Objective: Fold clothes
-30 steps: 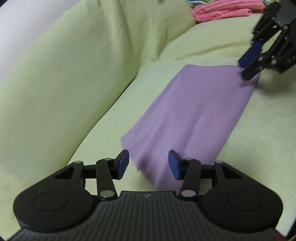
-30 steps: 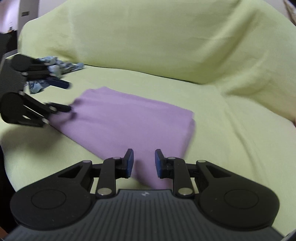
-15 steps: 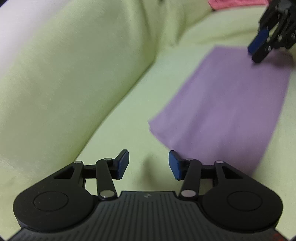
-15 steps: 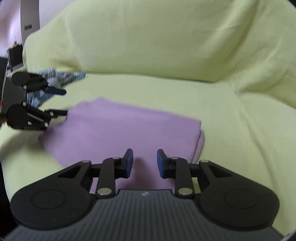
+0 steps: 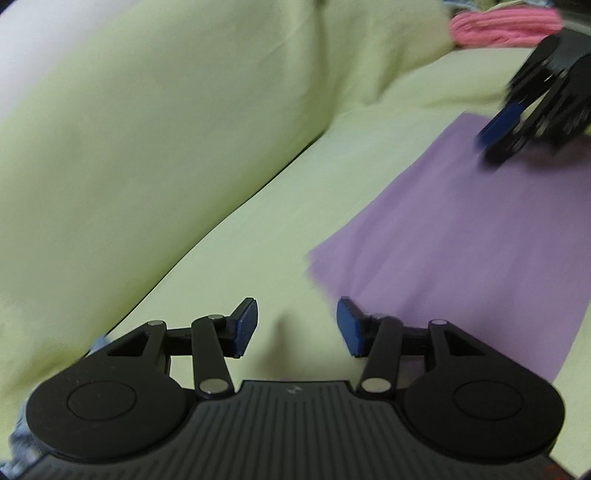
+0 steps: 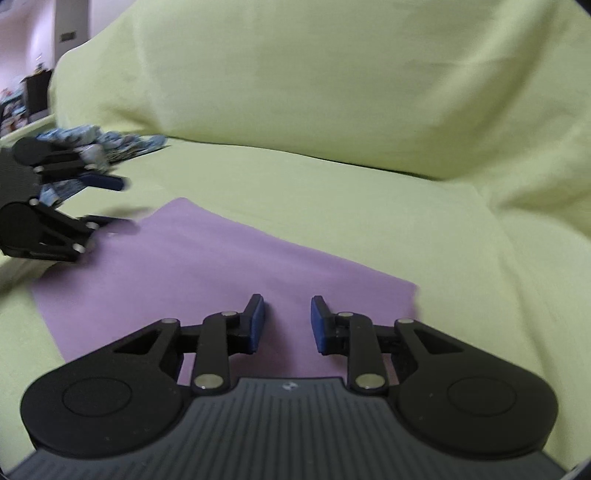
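Note:
A folded purple cloth (image 5: 461, 236) lies flat on the yellow-green sofa seat (image 5: 258, 236); it also shows in the right wrist view (image 6: 207, 273). My left gripper (image 5: 295, 332) is open and empty, just off the cloth's near corner; it shows at the far left of the right wrist view (image 6: 118, 203). My right gripper (image 6: 286, 321) is open and empty, hovering over the cloth's near edge; it shows at the upper right of the left wrist view (image 5: 498, 136).
A pink folded cloth (image 5: 506, 22) lies on the seat beyond the purple one. A blue patterned garment (image 6: 99, 147) is bunched at the other end. The sofa backrest (image 6: 314, 81) rises behind the seat.
Both grippers have let go of the purple cloth and drawn back from its ends. The right gripper's jaws have opened wider. The cloth lies flat and still.

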`<state>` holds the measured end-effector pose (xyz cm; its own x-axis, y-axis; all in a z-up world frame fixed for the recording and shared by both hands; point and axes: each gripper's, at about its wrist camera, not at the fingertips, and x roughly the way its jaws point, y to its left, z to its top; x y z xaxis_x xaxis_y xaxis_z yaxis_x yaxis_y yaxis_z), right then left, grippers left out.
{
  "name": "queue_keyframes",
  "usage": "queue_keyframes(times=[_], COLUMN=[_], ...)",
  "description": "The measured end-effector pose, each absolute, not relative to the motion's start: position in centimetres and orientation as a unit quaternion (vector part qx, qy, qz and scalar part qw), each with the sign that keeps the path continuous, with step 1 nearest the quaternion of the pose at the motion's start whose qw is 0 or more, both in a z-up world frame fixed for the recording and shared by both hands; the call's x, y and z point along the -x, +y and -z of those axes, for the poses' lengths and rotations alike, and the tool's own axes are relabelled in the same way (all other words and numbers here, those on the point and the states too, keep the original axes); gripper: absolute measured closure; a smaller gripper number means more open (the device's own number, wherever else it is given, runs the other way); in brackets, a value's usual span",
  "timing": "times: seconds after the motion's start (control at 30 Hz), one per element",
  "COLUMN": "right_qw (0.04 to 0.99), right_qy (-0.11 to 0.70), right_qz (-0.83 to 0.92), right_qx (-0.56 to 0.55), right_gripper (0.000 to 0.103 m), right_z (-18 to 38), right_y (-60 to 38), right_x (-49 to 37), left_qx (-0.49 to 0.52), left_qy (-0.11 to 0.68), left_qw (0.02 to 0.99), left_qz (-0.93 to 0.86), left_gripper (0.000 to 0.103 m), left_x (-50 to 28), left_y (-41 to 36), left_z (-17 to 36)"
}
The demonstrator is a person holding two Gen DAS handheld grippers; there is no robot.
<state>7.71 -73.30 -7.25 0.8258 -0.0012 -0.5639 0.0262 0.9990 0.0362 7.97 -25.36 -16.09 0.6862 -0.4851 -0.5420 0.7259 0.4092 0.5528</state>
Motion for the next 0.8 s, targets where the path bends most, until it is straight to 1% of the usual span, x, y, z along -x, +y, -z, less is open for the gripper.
queue_keyframes(times=[0.13,0.23,0.33,0.43,0.5,0.57,0.6,0.63,0.67,0.8], right_qw=[0.961,0.964,0.964,0.96,0.958,0.959,0.96,0.96,0.959,0.955], right_qy=[0.272,0.265,0.266,0.28,0.287,0.282,0.279,0.279,0.279,0.284], right_qz=[0.03,0.021,0.0,-0.014,-0.005,0.005,0.01,0.024,0.035,0.054], right_qx=[-0.05,-0.033,-0.012,0.004,0.007,-0.007,-0.015,-0.024,-0.034,-0.062], right_gripper=[0.08,0.08,0.081,0.083,0.084,0.085,0.084,0.079,0.077,0.076], right_z=[6.3,5.7,5.9,6.6,7.3,7.4,7.5,7.6,7.7,8.1], right_y=[-73.9,-72.9,-71.6,-71.2,-72.3,-74.1,-75.1,-76.0,-77.1,-79.4], right_x=[-6.7,-7.6,-9.8,-11.5,-11.4,-10.7,-10.4,-9.7,-9.2,-7.6], left_qx=[-0.353,-0.329,-0.334,-0.368,-0.371,-0.353,-0.347,-0.343,-0.339,-0.333], left_qy=[0.133,0.104,0.107,0.124,0.12,0.129,0.133,0.136,0.14,0.149], left_qw=[0.853,0.858,0.838,0.815,0.815,0.823,0.826,0.827,0.827,0.826], left_qz=[0.361,0.381,0.418,0.43,0.428,0.426,0.424,0.424,0.425,0.43], left_gripper=[0.049,0.049,0.049,0.049,0.049,0.049,0.049,0.049,0.049,0.048], left_x=[-7.7,-6.5,-5.6,-5.4,-6.0,-6.7,-7.0,-7.3,-7.5,-8.1], left_y=[-25.6,-27.7,-30.8,-32.7,-32.8,-32.0,-31.5,-31.0,-30.7,-30.3], left_z=[13.8,12.5,13.3,15.9,17.2,17.5,17.6,17.7,17.7,17.8])
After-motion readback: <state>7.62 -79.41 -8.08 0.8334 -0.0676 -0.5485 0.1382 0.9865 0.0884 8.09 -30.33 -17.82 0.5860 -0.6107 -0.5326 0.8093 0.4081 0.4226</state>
